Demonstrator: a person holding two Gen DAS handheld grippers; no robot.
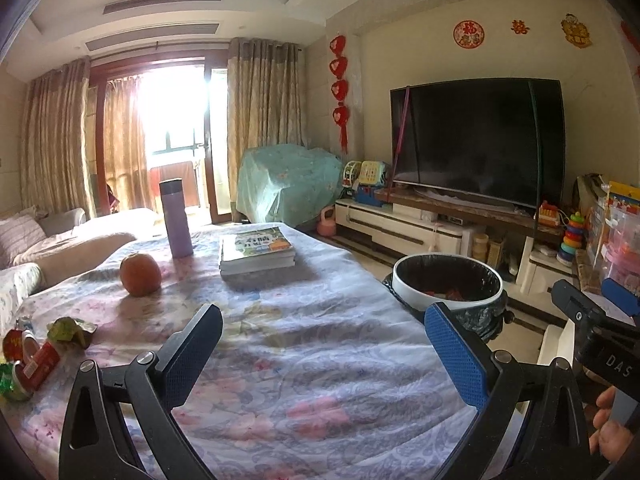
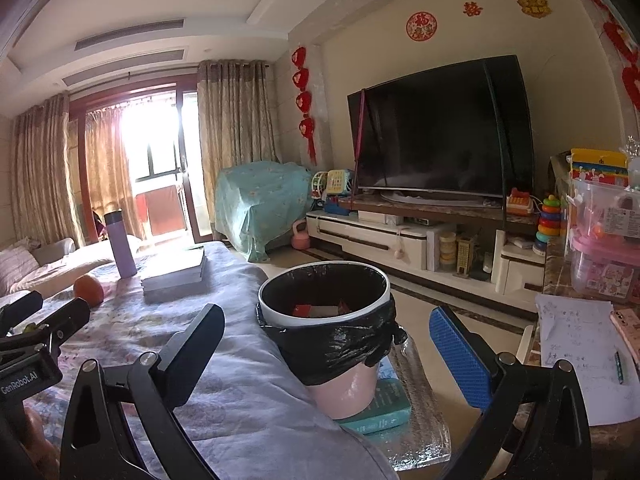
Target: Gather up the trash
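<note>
Crumpled wrappers lie at the table's left edge: a red and white one [image 1: 34, 360] and a green one [image 1: 68, 330]. A pink bin [image 2: 344, 384] with a black liner [image 2: 340, 340] stands beside the table on the right, also seen as the bin [image 1: 448, 284] in the left wrist view; red scraps [image 2: 304, 311] lie inside. My left gripper [image 1: 324, 356] hovers open over the flowered tablecloth [image 1: 300, 360], empty. My right gripper [image 2: 328, 356] is open and empty, just in front of the bin.
An orange [image 1: 140, 274], a purple flask [image 1: 176, 220] and a stack of books [image 1: 256, 250] sit on the table. A sofa [image 1: 48, 248] is on the left, a TV [image 1: 476, 140] and cabinet with toys on the right. Papers [image 2: 576, 356] lie on a side counter.
</note>
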